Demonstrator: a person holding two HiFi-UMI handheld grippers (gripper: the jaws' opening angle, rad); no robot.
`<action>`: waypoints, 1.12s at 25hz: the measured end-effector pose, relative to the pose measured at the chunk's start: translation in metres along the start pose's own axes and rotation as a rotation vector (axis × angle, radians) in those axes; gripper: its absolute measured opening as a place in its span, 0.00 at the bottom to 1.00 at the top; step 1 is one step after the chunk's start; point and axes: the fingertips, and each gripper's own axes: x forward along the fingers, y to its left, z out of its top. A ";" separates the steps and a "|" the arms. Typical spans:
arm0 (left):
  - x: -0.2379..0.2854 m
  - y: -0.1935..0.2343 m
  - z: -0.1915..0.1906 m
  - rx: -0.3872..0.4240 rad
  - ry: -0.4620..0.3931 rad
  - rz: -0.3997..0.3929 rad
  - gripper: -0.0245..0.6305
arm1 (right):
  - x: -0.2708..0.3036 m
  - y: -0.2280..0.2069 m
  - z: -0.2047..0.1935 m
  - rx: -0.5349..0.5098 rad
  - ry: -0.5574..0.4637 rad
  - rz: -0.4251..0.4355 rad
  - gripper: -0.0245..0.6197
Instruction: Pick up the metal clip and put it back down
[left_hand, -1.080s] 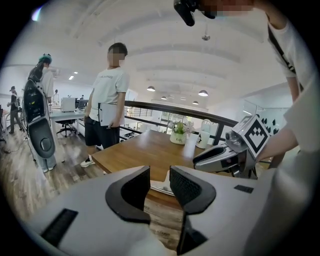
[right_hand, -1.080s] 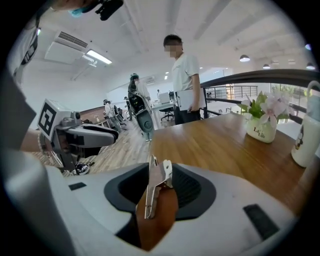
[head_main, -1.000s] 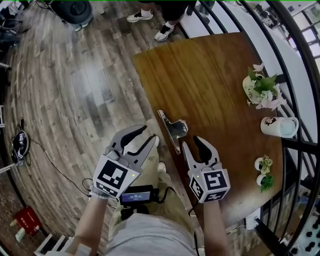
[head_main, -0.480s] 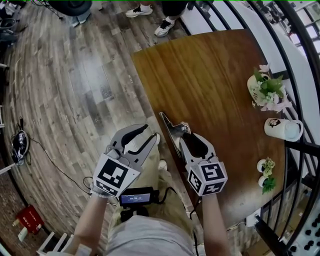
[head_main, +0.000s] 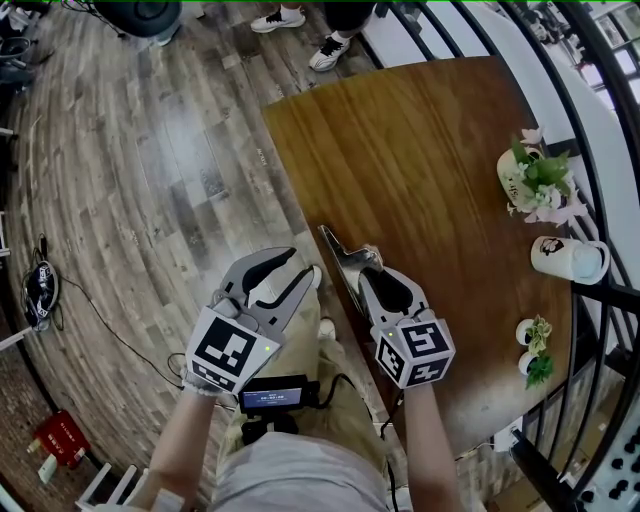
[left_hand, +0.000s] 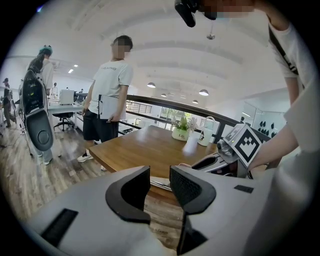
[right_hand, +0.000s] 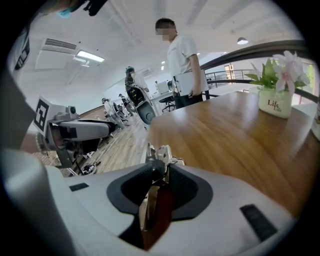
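Note:
The metal clip is a large silver bulldog clip lying at the near left edge of the brown wooden table. My right gripper is over its raised handle. Its jaws have just been closing, and in the right gripper view the pads press on the handle of the clip from both sides, at my right gripper. My left gripper hangs open beside the table, over the floor, with nothing between its fingers. In the left gripper view my left gripper faces the table edge.
A white pot of flowers, a white mug and two small plants stand along the table's right side by a black railing. A person stands beyond the table's far end. Wooden floor lies to the left.
My right gripper has moved forward and down onto the clip's handle, and its jaws have narrowed round it. The left gripper has stayed where it was.

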 end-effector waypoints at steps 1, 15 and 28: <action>0.000 0.000 0.000 -0.001 0.000 0.000 0.23 | 0.000 0.001 0.000 0.013 -0.002 0.010 0.20; 0.003 0.003 0.002 0.007 0.008 -0.006 0.23 | -0.004 0.005 0.013 0.064 -0.050 0.059 0.12; 0.013 -0.011 0.001 -0.041 0.047 -0.083 0.23 | -0.029 0.002 0.036 0.084 -0.136 0.059 0.12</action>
